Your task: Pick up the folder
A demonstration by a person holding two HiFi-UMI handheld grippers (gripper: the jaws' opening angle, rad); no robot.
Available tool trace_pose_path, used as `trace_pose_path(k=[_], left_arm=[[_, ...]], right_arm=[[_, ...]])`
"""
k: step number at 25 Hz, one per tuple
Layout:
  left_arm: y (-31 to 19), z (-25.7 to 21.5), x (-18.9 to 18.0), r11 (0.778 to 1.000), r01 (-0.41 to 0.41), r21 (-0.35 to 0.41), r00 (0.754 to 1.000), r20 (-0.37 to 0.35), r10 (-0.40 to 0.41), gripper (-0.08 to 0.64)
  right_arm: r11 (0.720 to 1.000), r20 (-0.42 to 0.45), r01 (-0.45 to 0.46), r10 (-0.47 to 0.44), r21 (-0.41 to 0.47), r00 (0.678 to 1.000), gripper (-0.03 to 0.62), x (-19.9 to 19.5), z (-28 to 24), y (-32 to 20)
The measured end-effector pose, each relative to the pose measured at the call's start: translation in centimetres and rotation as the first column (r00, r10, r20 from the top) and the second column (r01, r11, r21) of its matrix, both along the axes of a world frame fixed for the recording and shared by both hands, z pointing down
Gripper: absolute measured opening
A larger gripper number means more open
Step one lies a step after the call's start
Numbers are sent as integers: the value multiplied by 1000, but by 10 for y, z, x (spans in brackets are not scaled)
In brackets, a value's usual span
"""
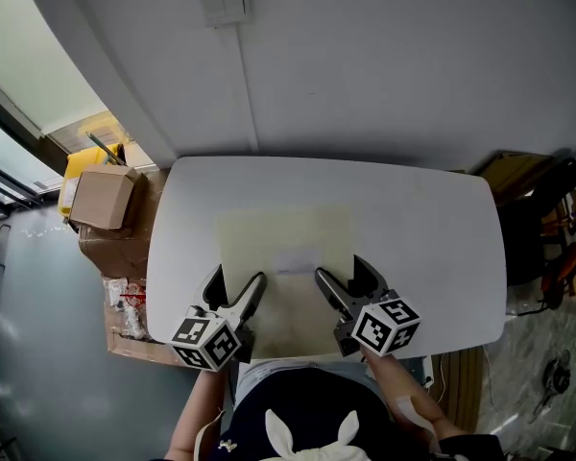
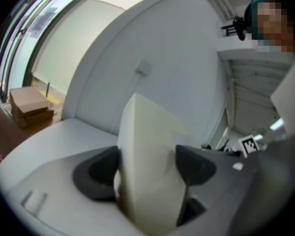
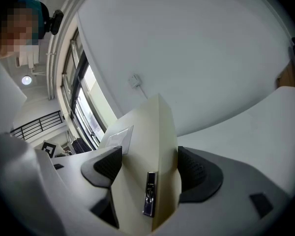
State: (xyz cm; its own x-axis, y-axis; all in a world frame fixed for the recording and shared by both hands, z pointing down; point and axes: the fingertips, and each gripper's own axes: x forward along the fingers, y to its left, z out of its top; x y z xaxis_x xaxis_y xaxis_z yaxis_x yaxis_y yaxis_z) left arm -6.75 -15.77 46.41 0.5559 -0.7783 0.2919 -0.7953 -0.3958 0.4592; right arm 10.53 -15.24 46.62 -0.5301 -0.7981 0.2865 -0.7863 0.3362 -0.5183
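Over table (image 1: 442, 257), left gripper (image 1: 236, 279) and right gripper (image 1: 341, 269) clamp folder (image 1: 286, 238).

Bare desk (image 1: 432, 257) lies open to the left, right and beyond the folder (image 1: 286, 243). The wall (image 1: 384, 65) closes the far side. Boxes (image 1: 104, 200) crowd the left edge, clutter (image 1: 547, 229) the right, and the person's body (image 1: 307, 411) the near edge.

I stand at a white table (image 1: 432, 257) set against a plain grey wall (image 1: 413, 56), a switch plate (image 1: 224, 3) above it, cardboard boxes (image 1: 101, 198) stacked at its left end, daylit windows (image 3: 86, 114) beyond them.
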Motion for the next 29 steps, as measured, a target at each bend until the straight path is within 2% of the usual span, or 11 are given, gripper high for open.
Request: trace_pose_path(k=[6,16,29], left_arm=[[2,-19,-2,999,12,46,1000,-1,-12,350],[2,-36,-2,997,8,82,1000,8,-9,350],[16,-31,1,998,3,66,1000,-8,-3,350]], right_arm=[[999,-12,11,-10,47,1000,316,-2,-19,0],[996,-17,4,-2,84,1000,316,-2,-36,1],[997,-31,4,-2,74,1000,316,1,-34,15]])
